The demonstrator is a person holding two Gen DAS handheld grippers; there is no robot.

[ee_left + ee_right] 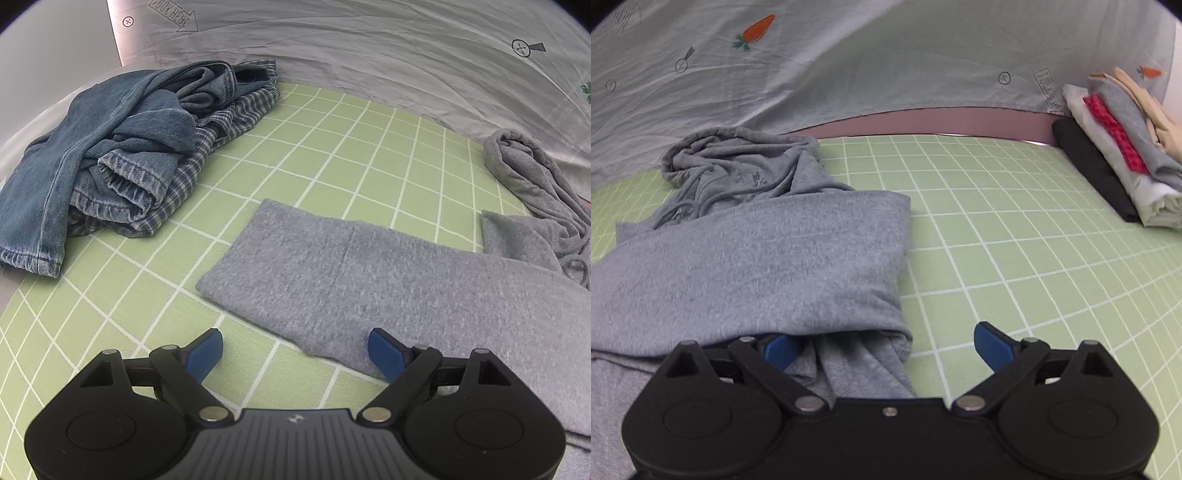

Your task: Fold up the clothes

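The grey hoodie (388, 280) lies partly folded on the green gridded mat (303, 147) that covers the tabletop, and everything else is placed here relative to it. In the left wrist view a sleeve or folded panel of the hoodie stretches flat across the mat, with its hood (532, 173) and drawstrings bunched at the far right end. The left gripper (295, 350) hovers at the hoodie's near edge with its jaws spread wide; one blue pad (205, 352) is over bare mat just beside the cloth, the other is over the grey fabric, and nothing is clamped between them. Beyond the hoodie's left end, well apart from it, sits a crumpled heap of blue jeans (103, 155) lying on top of a blue checked shirt (229, 118).

In the right wrist view the hoodie (750, 266) fills the left half, its hood (738, 162) rumpled at the far end. The right gripper (890, 347) is at the hoodie's near right corner, jaws also wide apart: its left pad (779, 349) is tucked under a raised fold of grey cloth, the right one stands over bare mat, and the pads do not press on the fabric. Far to the hoodie's right, at the mat's edge, rests a stack of folded clothes (1119, 155) in black, white, pink, grey and beige. A pale sheet printed with carrots (849, 62) hangs behind everything.
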